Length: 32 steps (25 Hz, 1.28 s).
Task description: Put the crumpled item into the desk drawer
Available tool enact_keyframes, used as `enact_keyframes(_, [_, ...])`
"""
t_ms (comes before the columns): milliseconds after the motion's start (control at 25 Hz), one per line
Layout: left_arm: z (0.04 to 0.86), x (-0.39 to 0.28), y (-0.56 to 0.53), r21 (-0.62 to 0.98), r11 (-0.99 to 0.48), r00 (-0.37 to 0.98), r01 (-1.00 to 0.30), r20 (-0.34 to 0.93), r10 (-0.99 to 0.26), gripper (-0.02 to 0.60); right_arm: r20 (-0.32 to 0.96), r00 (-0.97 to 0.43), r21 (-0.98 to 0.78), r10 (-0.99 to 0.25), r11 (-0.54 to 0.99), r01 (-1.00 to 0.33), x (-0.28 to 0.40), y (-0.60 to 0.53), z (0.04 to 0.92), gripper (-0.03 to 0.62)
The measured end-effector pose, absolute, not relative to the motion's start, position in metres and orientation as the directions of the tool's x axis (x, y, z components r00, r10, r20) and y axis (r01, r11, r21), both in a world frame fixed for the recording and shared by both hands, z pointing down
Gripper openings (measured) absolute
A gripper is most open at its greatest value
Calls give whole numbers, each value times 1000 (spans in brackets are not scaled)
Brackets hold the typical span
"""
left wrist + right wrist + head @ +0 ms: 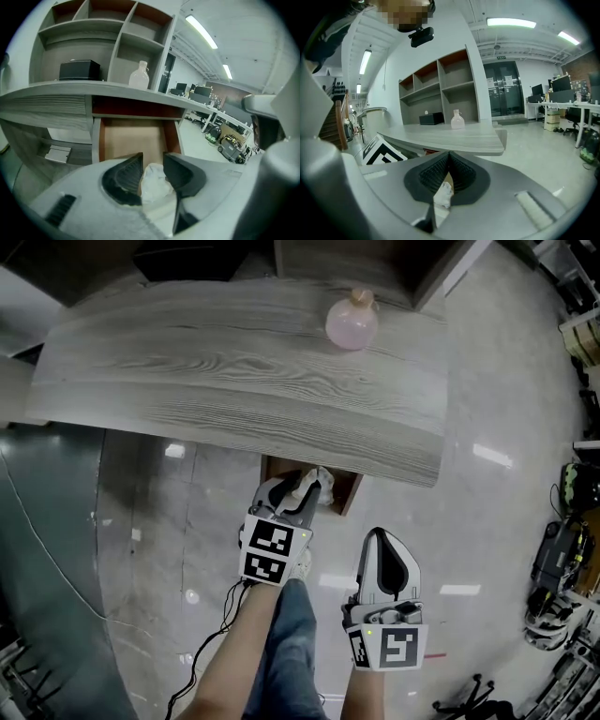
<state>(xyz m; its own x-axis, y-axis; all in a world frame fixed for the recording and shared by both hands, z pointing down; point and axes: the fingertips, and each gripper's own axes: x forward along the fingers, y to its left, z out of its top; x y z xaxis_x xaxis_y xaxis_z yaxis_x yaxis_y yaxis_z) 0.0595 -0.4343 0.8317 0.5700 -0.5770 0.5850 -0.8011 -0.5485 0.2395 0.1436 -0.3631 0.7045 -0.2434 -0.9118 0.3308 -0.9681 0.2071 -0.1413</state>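
The crumpled white item sits between the jaws of my left gripper, right over the open drawer under the desk's front edge. In the left gripper view the jaws stand apart around the crumpled item, the left pad clear of it, so my left gripper is open. The drawer's brown floor lies bare just ahead. My right gripper hangs lower right, off the desk, jaws shut with nothing held. In its own view the right gripper's ribbed pads meet.
The grey wood desk carries a pale pink bottle near its back right. A shelf unit behind holds a black box. A leg in jeans is below the grippers. Cables trail on the floor.
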Motion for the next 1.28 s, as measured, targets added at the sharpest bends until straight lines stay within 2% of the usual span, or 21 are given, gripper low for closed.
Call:
enact_keyframes(160, [808,55,-429,252,-548,585,-798,546,-600,118,306,-238,-147,-922,202,-968,146,-371,689,12])
enact_keyframes(360, [727,36,-441,234,-542,586,-807,433,-686,39,260,-221,-141,-940,190,-972,154,-397,641,12])
enact_keyframes(480, [664,26,-480,183,-545,573,-819,317,-756,0,174,-210,-129,-962,189,-973,163,-435,598,12])
enact_keyframes(680, [514,5,-504,62,-540,543,-840,112,-832,0,-7,-210,-110,-978,210,-972,177,-455,478,12])
enact_keyframes(880, [386,-21,-496,-23,-506,506,-862,-33,-862,0,-129,-206,-76,-970,217,-973,186,-450,366,12])
enact_keyframes(1080, [315,-40,-486,-66,-476,480,-877,-137,-866,0,-217,-212,-46,-953,227,-973,185,-439,306,12])
enact_keyframes(1280, [282,-37,-467,-85,-481,488,-872,-202,-849,0,-252,-204,-34,-946,219,-975,192,-424,285,12])
